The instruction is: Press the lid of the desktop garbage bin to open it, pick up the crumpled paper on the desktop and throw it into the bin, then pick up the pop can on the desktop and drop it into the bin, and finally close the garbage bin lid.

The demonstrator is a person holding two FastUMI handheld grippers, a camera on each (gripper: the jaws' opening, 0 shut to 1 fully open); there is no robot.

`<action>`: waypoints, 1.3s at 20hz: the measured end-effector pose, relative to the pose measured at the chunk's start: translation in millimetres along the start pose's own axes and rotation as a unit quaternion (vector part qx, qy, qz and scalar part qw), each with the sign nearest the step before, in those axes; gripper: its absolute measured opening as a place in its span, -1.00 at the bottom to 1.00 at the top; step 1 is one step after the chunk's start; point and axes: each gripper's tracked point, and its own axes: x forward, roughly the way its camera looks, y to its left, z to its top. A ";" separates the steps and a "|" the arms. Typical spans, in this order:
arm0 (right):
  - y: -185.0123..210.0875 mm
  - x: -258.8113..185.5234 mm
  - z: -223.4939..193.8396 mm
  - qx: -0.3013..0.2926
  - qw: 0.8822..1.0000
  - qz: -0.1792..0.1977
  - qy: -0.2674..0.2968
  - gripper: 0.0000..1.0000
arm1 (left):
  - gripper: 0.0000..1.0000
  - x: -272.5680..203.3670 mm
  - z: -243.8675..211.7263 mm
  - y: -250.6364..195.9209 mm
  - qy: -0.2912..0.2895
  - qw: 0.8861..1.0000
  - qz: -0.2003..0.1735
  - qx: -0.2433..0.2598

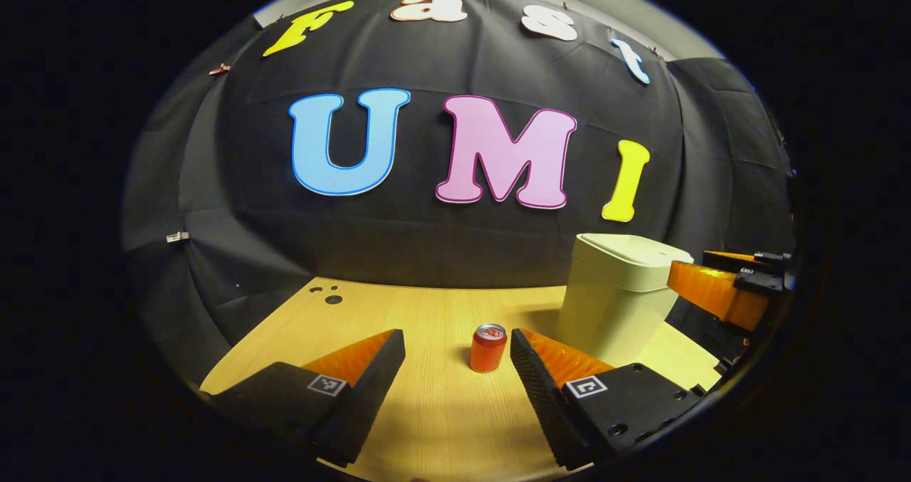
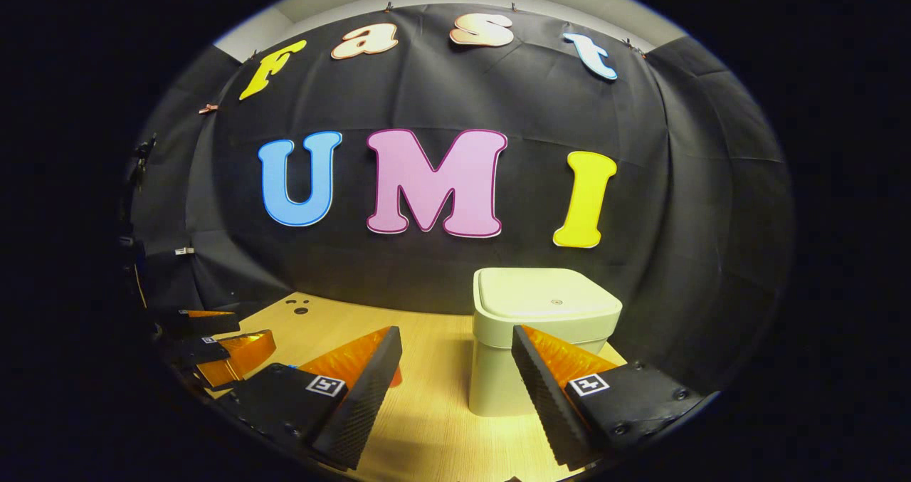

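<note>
Item: desktop garbage bin (image 2: 542,339), cream plastic, boxy with rounded corners, flat lid (image 2: 548,293) down with a small dot near its middle; stands just ahead of the right gripper (image 2: 455,375), whose fingers are spread with nothing between them. Item: pop can (image 1: 488,348), red metal cylinder, upright on the wooden desktop (image 1: 427,411), just ahead of the left gripper (image 1: 457,379) and close to its right-hand finger; that gripper gapes wide, holding nothing. Crumpled paper: cannot be made out. Step in hand, by judgement: pressing the lid open. Best done with the right gripper lowered onto the lid's flat top, pushing straight down so the light bin does not slide or tip on the smooth wood-grain surface.
</note>
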 end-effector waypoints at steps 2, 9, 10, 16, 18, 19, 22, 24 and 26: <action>-1.0 1.2 0.2 0.002 1.000 0.002 0.000 0.96 | 0.92 1.0 0.5 0.2 0.000 1.000 0.003 0.001; -11.7 5.2 -8.7 0.012 1.000 -0.006 0.009 0.96 | 0.92 -2.5 -5.3 -0.8 0.001 1.000 0.012 0.018; -12.7 5.5 -7.9 0.012 1.000 -0.007 0.009 0.95 | 0.92 -2.0 -5.5 -1.1 0.002 1.000 0.013 0.018; -24.4 11.0 0.9 0.006 1.000 -0.019 -0.004 0.95 | 0.92 3.2 -9.5 -6.2 0.008 1.000 0.007 0.020; -25.5 12.4 3.4 0.002 1.000 -0.021 -0.006 0.95 | 0.92 4.5 -10.2 -7.6 0.010 1.000 0.006 0.021; -26.1 12.4 3.1 0.000 1.000 -0.021 -0.006 0.95 | 0.92 5.5 -11.4 -7.9 0.011 1.000 0.005 0.021; -21.7 12.7 7.1 -0.009 1.000 -0.015 -0.011 0.89 | 0.92 7.7 -11.8 -7.6 0.011 1.000 0.005 0.020; -19.1 12.0 11.2 -0.013 1.000 -0.011 -0.018 0.42 | 0.92 8.3 -12.5 -6.8 0.012 1.000 0.006 0.020; -13.9 13.3 11.6 -0.018 1.000 -0.005 -0.018 0.29 | 0.92 8.9 -12.5 -5.7 0.013 1.000 0.006 0.020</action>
